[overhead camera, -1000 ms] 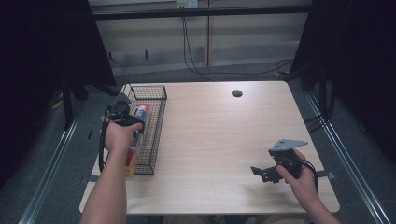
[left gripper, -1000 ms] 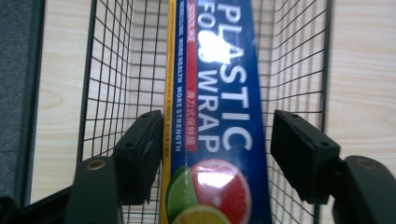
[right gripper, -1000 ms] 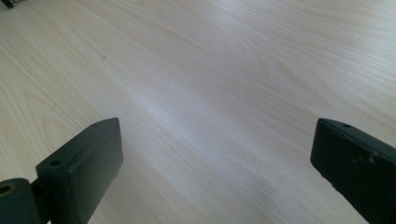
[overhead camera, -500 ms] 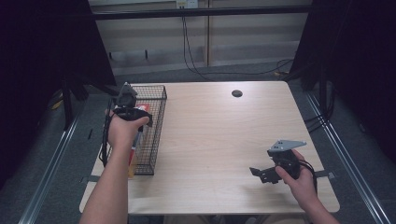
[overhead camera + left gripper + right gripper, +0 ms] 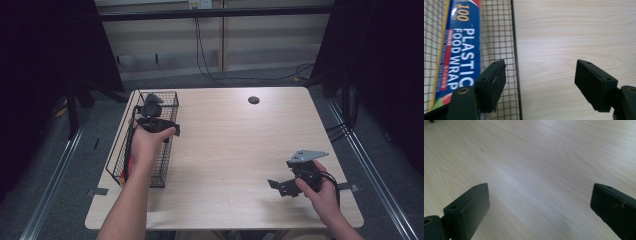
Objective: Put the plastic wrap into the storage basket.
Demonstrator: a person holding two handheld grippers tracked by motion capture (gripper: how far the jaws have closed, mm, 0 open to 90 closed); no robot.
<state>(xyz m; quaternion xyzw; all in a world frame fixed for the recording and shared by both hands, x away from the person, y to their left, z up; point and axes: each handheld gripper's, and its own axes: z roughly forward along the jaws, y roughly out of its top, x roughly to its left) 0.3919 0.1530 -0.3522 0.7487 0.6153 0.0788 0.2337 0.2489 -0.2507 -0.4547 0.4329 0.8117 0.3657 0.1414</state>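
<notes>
The pale wooden table [image 5: 235, 150] carried little: a black wire-mesh basket [image 5: 165, 167] stood along its left edge, and a small dark round grommet [image 5: 254, 100] sat near the far edge, well apart from everything else. Inside the basket lay a long blue box of plastic food wrap [image 5: 459, 50], flat on the mesh floor and running near to far. Judging by that, the box appeared already placed, and what remained seemed only to draw the hands clear. The left gripper [image 5: 152, 119] hung above the basket's right wall towards its far end, jaws spread wide and empty; in the left gripper view one jaw stood over the mesh just beside the box and the other over bare wood, with the basket's rim between them. The right gripper [image 5: 292, 184] hovered over the near right part of the table, jaws likewise wide apart with nothing between them. The basket's right wall was the one thing close enough to catch the left gripper.
</notes>
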